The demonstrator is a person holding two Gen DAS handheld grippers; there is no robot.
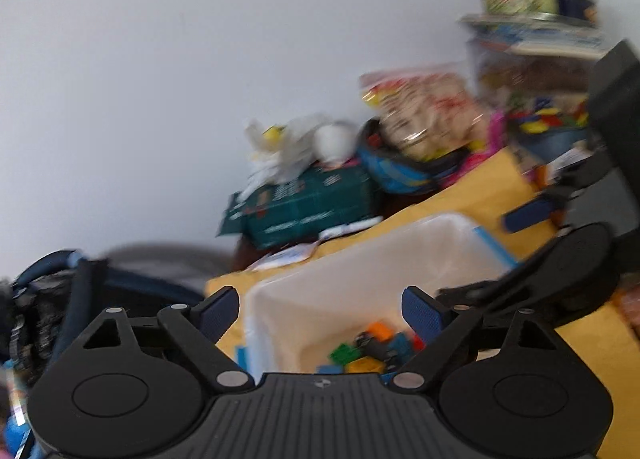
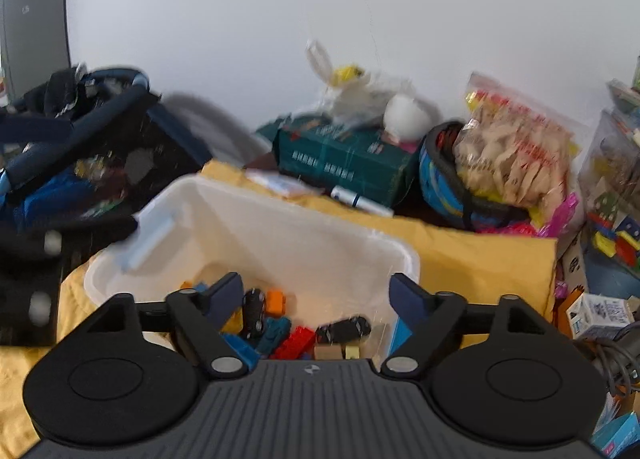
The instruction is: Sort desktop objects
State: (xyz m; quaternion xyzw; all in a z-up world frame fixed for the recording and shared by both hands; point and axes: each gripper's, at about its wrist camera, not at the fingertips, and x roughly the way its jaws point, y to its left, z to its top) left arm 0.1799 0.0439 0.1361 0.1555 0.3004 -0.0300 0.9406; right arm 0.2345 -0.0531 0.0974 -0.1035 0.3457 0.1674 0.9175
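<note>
- Left gripper (image 1: 320, 313): jaws spread wide, grasping nothing, above the white bin (image 1: 360, 259).
- Right gripper (image 2: 316, 297): released, empty, over toy blocks (image 2: 296, 341) in the bin.

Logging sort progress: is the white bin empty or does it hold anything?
Not empty. The white bin holds colourful blocks and toy cars on its bottom.
</note>
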